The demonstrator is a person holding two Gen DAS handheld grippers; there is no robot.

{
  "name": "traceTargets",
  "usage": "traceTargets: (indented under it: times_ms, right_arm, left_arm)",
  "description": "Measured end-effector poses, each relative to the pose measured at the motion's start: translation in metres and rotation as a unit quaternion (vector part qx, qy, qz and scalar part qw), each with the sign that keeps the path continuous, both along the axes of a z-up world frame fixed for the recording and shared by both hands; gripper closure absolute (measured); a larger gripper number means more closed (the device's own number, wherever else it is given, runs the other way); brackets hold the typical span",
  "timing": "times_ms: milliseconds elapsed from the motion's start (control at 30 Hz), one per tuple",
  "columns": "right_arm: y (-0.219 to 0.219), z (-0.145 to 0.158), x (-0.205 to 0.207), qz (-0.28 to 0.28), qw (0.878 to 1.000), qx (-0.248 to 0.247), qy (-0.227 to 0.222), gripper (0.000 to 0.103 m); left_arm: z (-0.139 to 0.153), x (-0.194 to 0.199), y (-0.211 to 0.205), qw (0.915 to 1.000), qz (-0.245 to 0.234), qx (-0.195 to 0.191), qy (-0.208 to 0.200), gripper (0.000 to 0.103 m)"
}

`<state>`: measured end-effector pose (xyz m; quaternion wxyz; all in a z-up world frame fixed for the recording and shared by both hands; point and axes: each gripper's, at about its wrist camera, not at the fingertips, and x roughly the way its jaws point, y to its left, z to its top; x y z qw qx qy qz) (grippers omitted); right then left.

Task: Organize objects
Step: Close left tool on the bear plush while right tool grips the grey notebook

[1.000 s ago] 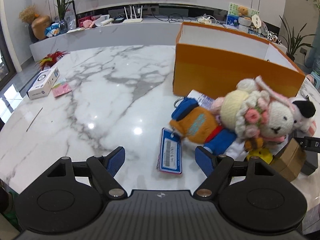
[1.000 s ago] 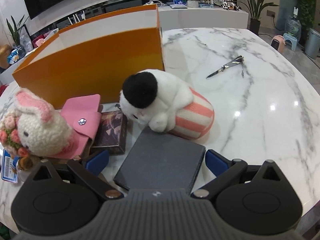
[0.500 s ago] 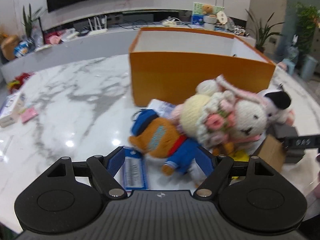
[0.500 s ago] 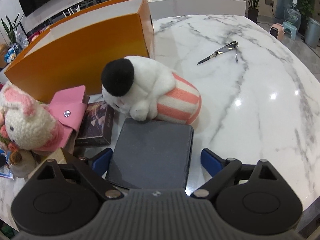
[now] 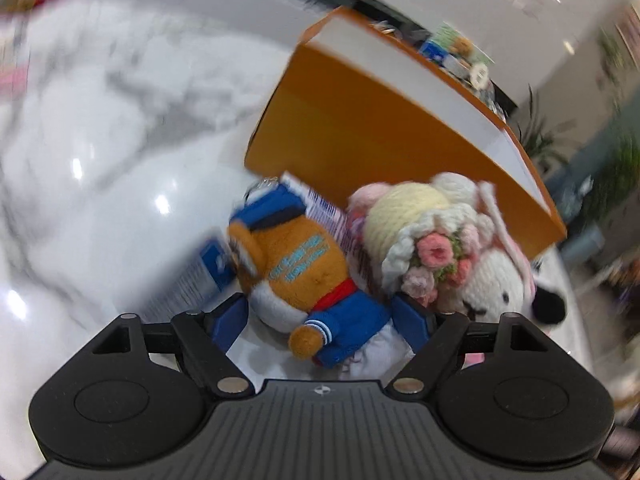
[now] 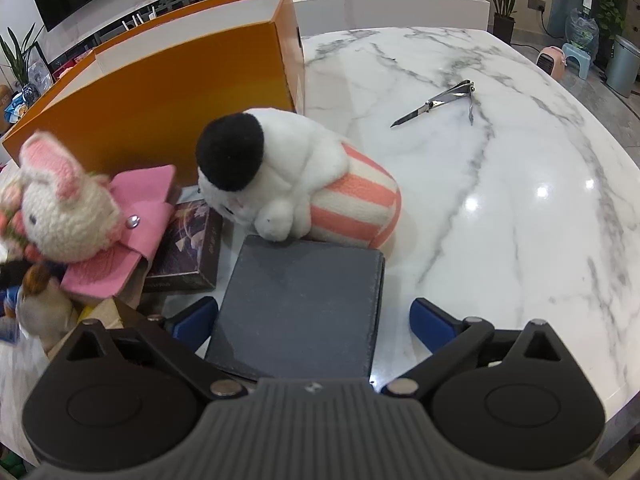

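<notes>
Care is what my left gripper (image 5: 320, 316) needs, wide open astride the orange bear (image 5: 296, 268) lying before the orange box (image 5: 384, 120), closing low on its body, while my right gripper (image 6: 312, 320) waits open around the grey box (image 6: 300, 304).

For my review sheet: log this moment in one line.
left gripper: open, straddling orange plush | right gripper: open, around grey box | orange bin: behind
</notes>
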<state>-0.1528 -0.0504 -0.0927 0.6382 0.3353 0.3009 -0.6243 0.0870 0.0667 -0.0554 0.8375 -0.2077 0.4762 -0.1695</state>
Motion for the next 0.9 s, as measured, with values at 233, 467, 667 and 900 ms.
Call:
traceTargets:
  times_ms: [233, 467, 667, 900]
  right_arm:
    - [-0.004, -0.002, 0.000, -0.001, 1.000, -0.006, -0.001, 0.002]
    - [-0.001, 0.001, 0.001, 0.013, 1.000, -0.021, 0.001, 0.020]
    - [0.002, 0.003, -0.003, 0.016, 1.000, -0.017, -0.014, 0.021]
    - [0.013, 0.008, -0.009, 0.018, 0.999, -0.016, -0.040, 0.021]
  left_arm:
    - [-0.006, 0.000, 0.000, 0.9974, 0.063, -0.034, 0.011, 0.022]
    - [-0.009, 0.001, 0.010, 0.9945, 0.080, -0.058, 0.033, 0.041]
    - [-0.002, -0.007, 0.015, 0.9939, 0.092, -0.052, 0.032, 0.043]
    - [0.026, -0.022, 0.022, 0.9949, 0.094, -0.034, -0.015, 0.044]
